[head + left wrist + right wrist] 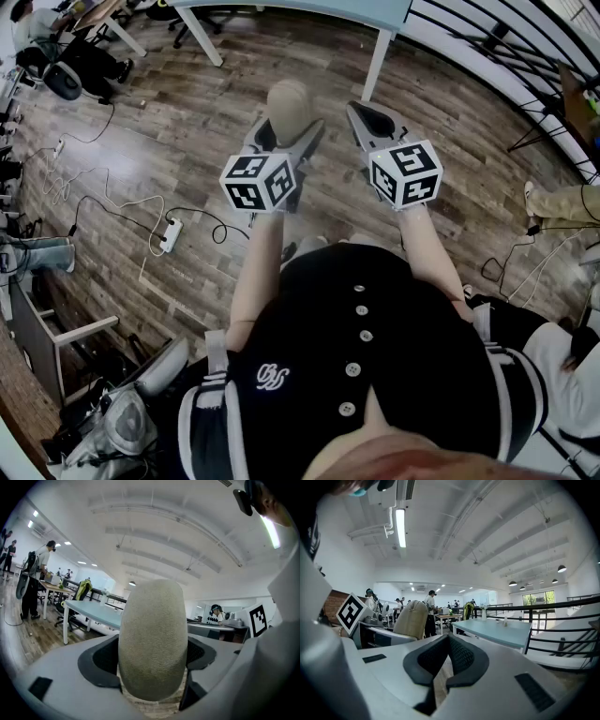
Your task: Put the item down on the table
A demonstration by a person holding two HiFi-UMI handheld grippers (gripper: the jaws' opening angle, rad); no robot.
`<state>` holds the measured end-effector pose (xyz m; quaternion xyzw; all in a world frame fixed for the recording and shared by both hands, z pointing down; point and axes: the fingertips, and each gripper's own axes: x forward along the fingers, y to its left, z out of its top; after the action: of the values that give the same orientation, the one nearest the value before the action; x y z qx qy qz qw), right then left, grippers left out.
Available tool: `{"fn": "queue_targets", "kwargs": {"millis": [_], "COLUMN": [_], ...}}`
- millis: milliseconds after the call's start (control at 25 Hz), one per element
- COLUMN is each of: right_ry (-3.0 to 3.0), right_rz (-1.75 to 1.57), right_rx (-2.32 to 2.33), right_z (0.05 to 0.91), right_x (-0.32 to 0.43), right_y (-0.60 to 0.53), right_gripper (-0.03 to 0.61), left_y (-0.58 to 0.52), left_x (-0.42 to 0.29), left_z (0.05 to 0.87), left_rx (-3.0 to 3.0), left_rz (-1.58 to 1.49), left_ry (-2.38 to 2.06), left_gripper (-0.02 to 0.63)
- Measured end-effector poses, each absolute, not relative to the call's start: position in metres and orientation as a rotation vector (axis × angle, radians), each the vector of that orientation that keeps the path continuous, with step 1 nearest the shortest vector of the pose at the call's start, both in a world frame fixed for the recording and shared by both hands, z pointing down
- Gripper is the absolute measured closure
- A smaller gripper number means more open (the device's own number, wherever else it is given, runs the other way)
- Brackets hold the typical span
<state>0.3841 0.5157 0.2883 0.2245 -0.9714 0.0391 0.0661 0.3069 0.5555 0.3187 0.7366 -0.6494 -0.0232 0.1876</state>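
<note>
Head view: left gripper holds a beige, rough, egg-shaped item short of the pale-blue table. Left gripper view: 2 wide-set jaws clamp it; rest it on the table before releasing. Right gripper view: right gripper closed, empty.

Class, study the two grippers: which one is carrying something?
The left gripper: its jaws clamp a beige egg-shaped item, while the right gripper is shut on nothing.

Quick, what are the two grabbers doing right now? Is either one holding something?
Left gripper: closed on the beige oval item.
Right gripper: closed, holding nothing.
</note>
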Motion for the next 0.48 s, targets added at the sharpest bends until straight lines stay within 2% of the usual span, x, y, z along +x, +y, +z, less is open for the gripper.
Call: {"fn": "queue_targets", "kwargs": {"millis": [480], "right_ry": [-2.901], "right_rz": [0.132], "right_rx": [0.681], "right_z": [0.298], "right_x": [0.376], "right_y": [0.505], "right_gripper": [0.566], "left_y": [0.542], "left_x": [0.301], "left_z": [0.314], "left_rx": [2.089], "left_rz": [-0.007], "left_ry": [-1.831], "left_gripper": [0.218]}}
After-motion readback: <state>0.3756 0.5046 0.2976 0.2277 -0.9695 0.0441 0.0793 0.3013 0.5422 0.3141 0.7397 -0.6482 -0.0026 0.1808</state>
